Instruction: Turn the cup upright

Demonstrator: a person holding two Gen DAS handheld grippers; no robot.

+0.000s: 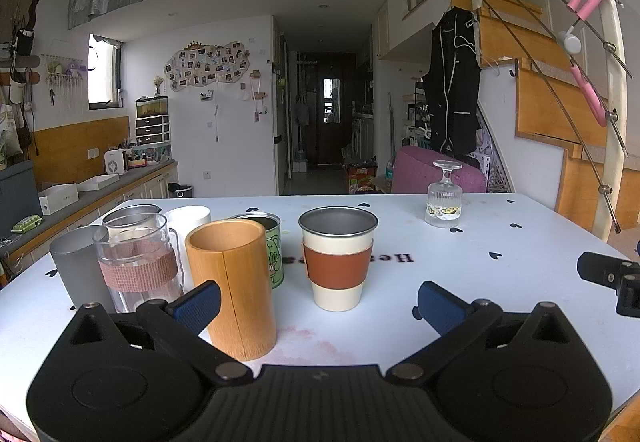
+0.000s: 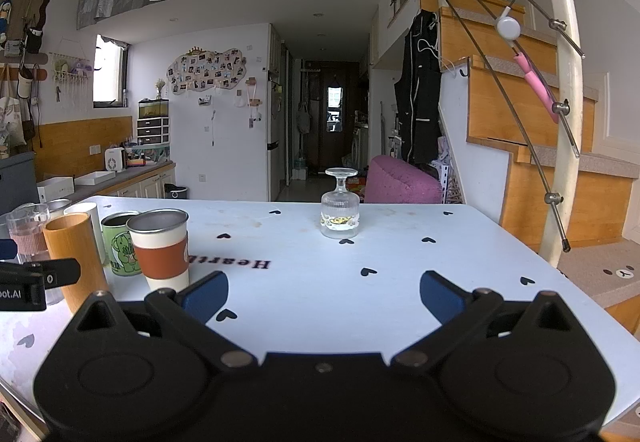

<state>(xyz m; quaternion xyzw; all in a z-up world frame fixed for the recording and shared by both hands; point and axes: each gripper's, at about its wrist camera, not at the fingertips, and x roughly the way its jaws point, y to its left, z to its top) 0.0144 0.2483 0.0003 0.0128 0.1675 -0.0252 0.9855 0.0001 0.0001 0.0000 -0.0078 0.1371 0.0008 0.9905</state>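
Note:
A clear stemmed glass cup (image 2: 340,204) stands upside down on the white table (image 2: 360,306), foot up, straight ahead of my right gripper (image 2: 324,296) and well beyond it. It also shows far right in the left wrist view (image 1: 444,196). My right gripper is open and empty. My left gripper (image 1: 318,306) is open and empty, its left finger beside a bamboo cup (image 1: 232,286) and a white cup with a brown sleeve (image 1: 338,258) just ahead.
Upright cups cluster at the table's left: a glass mug with a pink band (image 1: 138,262), a grey cup (image 1: 78,266), a green tin (image 1: 272,242), a white cup (image 1: 188,218). A staircase with a railing (image 2: 560,102) stands right. A purple chair (image 2: 400,182) is behind.

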